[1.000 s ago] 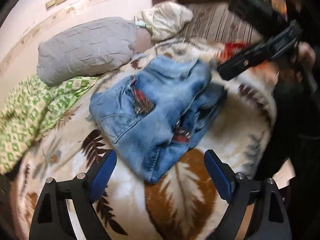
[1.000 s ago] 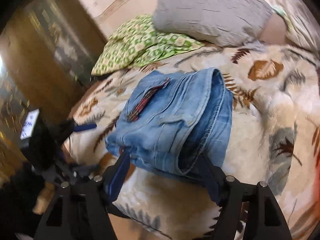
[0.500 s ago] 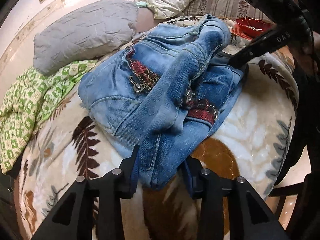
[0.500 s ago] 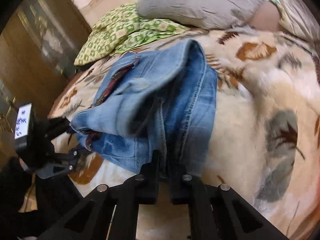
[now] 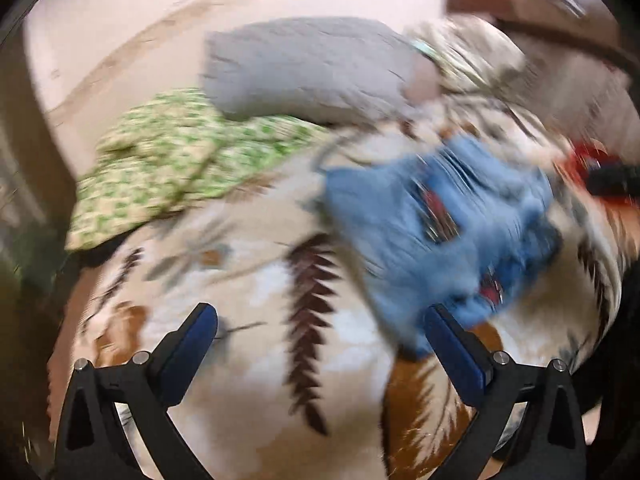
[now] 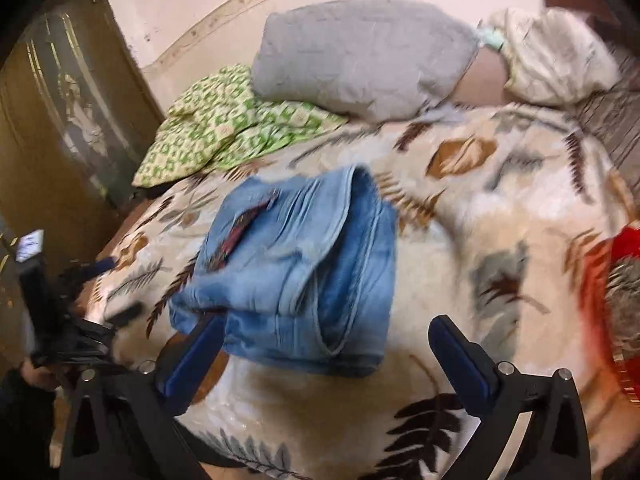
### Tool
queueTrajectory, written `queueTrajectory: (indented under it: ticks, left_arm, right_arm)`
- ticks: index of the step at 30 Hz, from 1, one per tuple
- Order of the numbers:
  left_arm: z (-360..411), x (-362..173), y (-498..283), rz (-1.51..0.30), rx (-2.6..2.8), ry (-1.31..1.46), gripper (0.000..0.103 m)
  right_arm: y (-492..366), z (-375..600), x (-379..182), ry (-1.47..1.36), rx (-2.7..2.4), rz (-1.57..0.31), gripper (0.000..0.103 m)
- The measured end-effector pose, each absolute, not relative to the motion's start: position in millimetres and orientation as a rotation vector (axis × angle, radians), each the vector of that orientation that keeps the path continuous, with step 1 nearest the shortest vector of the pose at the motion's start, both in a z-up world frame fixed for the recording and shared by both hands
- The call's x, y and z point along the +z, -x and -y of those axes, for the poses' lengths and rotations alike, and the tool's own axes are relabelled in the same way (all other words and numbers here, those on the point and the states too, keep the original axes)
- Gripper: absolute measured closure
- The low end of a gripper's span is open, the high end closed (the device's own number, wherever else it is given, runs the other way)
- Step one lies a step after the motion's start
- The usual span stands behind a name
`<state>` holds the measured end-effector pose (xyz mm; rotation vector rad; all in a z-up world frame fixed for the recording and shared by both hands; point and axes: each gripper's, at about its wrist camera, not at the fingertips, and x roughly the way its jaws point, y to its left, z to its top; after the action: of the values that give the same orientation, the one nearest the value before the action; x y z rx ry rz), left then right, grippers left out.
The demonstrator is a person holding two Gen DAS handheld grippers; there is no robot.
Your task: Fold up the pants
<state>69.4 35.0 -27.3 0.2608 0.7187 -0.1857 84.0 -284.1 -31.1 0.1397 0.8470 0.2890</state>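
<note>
The folded blue jeans point(image 6: 304, 272) lie in a thick bundle on the leaf-patterned blanket point(image 6: 460, 264). My right gripper point(image 6: 326, 328) has its jaws opening wide. The bundle's near edge sits between the blue pads point(image 6: 192, 360), which do not press on it. In the blurred left wrist view the jeans point(image 5: 440, 232) lie ahead and to the right. My left gripper point(image 5: 320, 320) also has its jaws opening, with only blanket point(image 5: 248, 380) between them and its right pad point(image 5: 456, 352) beside the jeans' corner. The left gripper point(image 6: 60, 320) also shows at the bed's left edge.
A grey pillow point(image 6: 360, 56), a green patterned cloth point(image 6: 224, 120) and a cream pillow point(image 6: 552, 56) lie at the head of the bed. A red basket point(image 6: 608, 280) stands at the right. A wooden door point(image 6: 52, 128) stands left of the bed.
Half a second ago both grippers were shut on the jeans' near edges. Both have let go, opened wide and drawn back and up. The jeans have settled on the blanket.
</note>
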Motion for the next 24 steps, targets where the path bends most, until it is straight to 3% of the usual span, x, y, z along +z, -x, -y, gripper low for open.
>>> queueTrajectory:
  ticks: [8,13,24]
  left_arm:
    - [-64.0,69.8,-31.1,-0.564,-0.015,-0.159,0.000]
    - [-45.3,93.8,-2.2,-0.455,-0.115,-0.092,0.000]
    - [17.1,29.9,-25.4,-0.617,-0.150,0.048,0.000]
  right_arm:
    - [-55.9,272.1,56.4,-0.021,0.084,-0.730,0.000]
    - [4.2,254.8,114.1,-0.007,0.132,-0.623,0.000]
    - [6.3,233.9,46.9,0.017,-0.065,-0.623,0.000]
